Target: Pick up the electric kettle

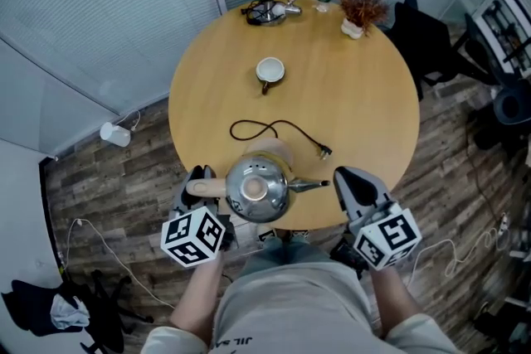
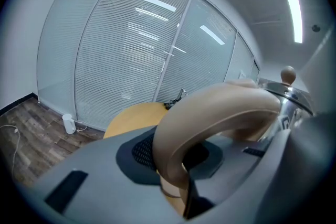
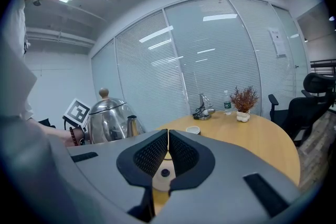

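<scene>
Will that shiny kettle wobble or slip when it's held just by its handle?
It would probably hang a bit lopsided: the left gripper pinches only the handle, at one side of the steel electric kettle. Slipping seems unlikely, since the thick curved handle sits deep between the jaws. Its weight depends on water inside, which I cannot see.

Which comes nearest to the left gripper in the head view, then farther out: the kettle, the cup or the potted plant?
1. Electric kettle, held by the left gripper, at the table's near edge.
2. Cup, mid-table.
3. Potted plant, far right edge.
</scene>
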Tool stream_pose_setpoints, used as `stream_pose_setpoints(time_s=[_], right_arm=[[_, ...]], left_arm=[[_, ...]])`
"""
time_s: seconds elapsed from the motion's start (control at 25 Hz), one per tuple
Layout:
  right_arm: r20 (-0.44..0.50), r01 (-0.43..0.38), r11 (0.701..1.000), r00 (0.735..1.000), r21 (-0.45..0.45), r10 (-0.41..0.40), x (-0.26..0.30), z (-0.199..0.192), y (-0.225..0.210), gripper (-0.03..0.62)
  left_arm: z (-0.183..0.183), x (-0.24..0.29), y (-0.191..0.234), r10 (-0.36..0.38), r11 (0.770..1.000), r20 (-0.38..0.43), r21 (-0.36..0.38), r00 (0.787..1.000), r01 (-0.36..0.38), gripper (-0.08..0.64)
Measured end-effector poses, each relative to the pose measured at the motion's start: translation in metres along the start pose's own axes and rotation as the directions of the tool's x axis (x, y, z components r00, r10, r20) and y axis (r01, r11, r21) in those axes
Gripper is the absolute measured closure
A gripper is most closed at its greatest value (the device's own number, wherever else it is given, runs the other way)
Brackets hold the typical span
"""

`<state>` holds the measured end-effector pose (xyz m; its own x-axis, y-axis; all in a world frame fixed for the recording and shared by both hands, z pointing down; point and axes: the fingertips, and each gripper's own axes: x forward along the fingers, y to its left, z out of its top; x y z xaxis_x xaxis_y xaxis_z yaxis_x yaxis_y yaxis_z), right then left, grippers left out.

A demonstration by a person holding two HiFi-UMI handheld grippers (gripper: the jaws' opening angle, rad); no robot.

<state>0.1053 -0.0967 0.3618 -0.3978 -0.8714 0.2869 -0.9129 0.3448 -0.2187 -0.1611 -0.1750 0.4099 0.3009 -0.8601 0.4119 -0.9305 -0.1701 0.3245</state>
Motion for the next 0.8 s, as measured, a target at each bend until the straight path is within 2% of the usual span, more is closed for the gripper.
stream_pose_setpoints(time_s=[0.8], right_arm=[[-0.008,-0.009,1.000,1.000,-0.016,0.009,-0.021,-0.011,0.014,0.560]], left_arm=[[0.000,-0.022,-0.001,0.001,1.000,0.021,-0.016,1.000,-0.001,0.485]])
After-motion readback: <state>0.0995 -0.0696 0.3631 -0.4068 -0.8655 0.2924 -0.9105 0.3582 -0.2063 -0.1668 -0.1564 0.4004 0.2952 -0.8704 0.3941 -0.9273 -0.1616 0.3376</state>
